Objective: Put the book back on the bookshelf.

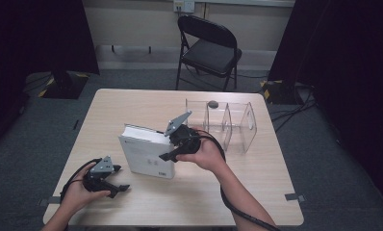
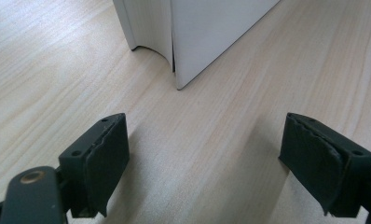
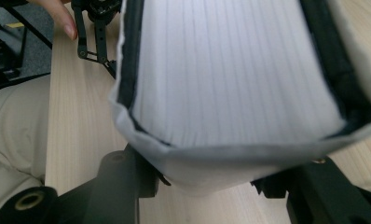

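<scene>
**Holdings on the desk, listed from the book**

1. Thick white hardcover book (image 1: 146,153): stands on end on the pale wooden desk (image 1: 132,103), near its middle, front cover facing my seat. In the right gripper view its page block (image 3: 230,70) lies between the two black jaws, with the covers bulging over them.

2. My right claw (image 1: 172,149): at the book's right-hand edge, held in my right hand (image 1: 206,155). Its jaws are closed on the book, one on each cover.

3. My left claw (image 1: 113,186): on the desk to the left of the book and nearer to me, apart from it, held in my left hand (image 1: 79,192). In the left gripper view its two black jaws stand wide apart with bare desk between them, gripping nothing; the book's lower corner (image 2: 181,70) lies ahead of them.

4. Clear plastic divided rack (image 1: 228,122): beyond the book and to its right, with a small grey round object (image 1: 212,103) at its far wall.

5. Black folding chair (image 1: 209,48): on the floor behind the desk, well beyond the book.
</scene>
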A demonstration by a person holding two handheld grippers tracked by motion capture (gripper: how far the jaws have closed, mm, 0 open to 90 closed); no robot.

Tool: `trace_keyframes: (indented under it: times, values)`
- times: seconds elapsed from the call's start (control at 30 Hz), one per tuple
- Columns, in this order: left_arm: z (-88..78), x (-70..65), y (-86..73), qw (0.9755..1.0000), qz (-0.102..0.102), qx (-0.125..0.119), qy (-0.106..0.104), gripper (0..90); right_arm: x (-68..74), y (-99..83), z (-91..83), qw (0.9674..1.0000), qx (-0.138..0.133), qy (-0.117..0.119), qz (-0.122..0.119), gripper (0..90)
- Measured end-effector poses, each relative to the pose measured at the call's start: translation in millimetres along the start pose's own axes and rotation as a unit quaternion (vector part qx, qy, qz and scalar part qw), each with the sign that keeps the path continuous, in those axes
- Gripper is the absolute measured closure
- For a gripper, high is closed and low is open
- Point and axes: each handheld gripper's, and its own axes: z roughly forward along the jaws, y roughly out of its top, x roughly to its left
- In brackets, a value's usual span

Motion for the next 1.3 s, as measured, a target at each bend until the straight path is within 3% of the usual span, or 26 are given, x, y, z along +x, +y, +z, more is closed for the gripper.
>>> trace_keyframes:
  times: [0.13,0.37,0.53,0.87,1.17,1.3]
  values:
    - [1.0,-0.8,-1.8,0.9999,-0.004,-0.010,0.002,13.7,-0.4,-3.4,-4.2,0.9999,0.002,-0.008,0.010,51.9]
    - [5.4,-3.2,-0.3,1.0000,0.003,-0.004,-0.001,4.1,1.4,-19.0,-19.2,0.9995,0.007,-0.019,0.023,51.9]
    - [6.2,-4.0,0.1,1.0000,0.000,-0.002,-0.001,2.5,4.1,-23.3,-22.2,0.9994,0.005,-0.024,0.025,51.1]
    - [5.7,-3.6,0.5,1.0000,0.002,0.002,-0.003,2.0,4.0,-12.2,-21.8,0.9986,0.031,-0.017,0.040,45.2]
    - [5.5,-3.3,0.7,1.0000,0.005,0.003,-0.001,1.9,-0.8,3.7,-24.6,0.9983,0.013,-0.008,0.055,40.3]
    - [6.3,-3.8,0.5,1.0000,0.004,-0.001,0.002,1.5,-1.6,9.4,-22.7,0.9980,0.023,-0.007,0.058,37.8]
